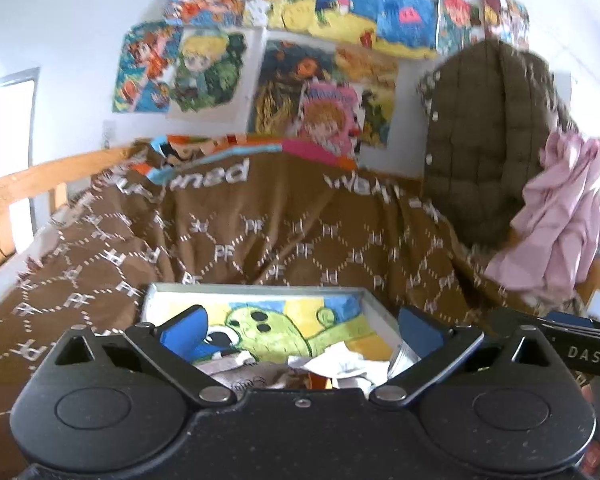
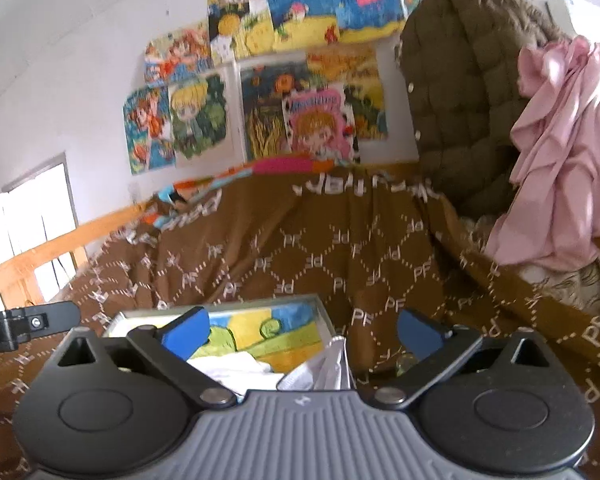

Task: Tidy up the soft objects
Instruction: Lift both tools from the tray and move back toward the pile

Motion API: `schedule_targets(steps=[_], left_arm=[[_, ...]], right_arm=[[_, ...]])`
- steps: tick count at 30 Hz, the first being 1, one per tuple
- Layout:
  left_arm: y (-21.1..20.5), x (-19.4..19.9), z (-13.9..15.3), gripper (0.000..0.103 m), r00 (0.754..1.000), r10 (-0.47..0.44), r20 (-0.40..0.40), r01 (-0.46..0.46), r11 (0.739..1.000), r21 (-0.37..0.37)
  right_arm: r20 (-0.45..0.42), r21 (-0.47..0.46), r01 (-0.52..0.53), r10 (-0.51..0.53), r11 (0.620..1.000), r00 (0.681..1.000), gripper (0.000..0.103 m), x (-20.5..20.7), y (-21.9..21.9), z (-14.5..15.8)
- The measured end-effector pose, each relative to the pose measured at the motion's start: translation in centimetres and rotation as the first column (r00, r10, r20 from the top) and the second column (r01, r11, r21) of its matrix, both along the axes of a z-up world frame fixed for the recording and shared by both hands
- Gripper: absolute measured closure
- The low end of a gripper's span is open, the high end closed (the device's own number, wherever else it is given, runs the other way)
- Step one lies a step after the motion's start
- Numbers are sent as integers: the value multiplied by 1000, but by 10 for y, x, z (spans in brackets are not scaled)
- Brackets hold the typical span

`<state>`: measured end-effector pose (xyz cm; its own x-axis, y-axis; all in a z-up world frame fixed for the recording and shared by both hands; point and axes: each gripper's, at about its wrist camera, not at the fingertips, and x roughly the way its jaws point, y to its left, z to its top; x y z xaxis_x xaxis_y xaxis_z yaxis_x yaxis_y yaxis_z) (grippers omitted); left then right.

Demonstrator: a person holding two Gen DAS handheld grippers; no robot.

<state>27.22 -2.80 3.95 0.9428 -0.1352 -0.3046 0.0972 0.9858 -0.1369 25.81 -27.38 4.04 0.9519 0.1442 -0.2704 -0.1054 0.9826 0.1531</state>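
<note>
We see a shallow grey box point(image 1: 256, 289) lying flat on the brown patterned bedspread point(image 1: 260, 236), its inside painted with a green cartoon creature on yellow and blue. Crumpled white soft pieces point(image 1: 340, 364) sit bunched at its near end, too jumbled for us to tell which way they point. The box's long axis runs left to right in the left wrist view. Our left gripper point(image 1: 300, 328) hovers over it with jaws spread wide and nothing between them; our right gripper point(image 2: 300, 330) is likewise wide and empty, over the box's right edge.
</note>
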Motion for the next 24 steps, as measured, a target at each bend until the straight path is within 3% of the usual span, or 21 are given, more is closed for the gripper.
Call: schedule_targets(steps=[7,16,24], left_arm=[[11,-58,20,1,997,18,81,-16,999,-32],[20,-128,28,1,993,40,113,-32,996,-78],[24,-168,44,1,991,62,119,-57,997,-52]], right_arm=[[48,77,-8,5,997,999,0,-55,1,19],[74,140,-21,11,990,997,0,-108,7,39],[82,116,-33,24,993,996,0,-142,21,54]])
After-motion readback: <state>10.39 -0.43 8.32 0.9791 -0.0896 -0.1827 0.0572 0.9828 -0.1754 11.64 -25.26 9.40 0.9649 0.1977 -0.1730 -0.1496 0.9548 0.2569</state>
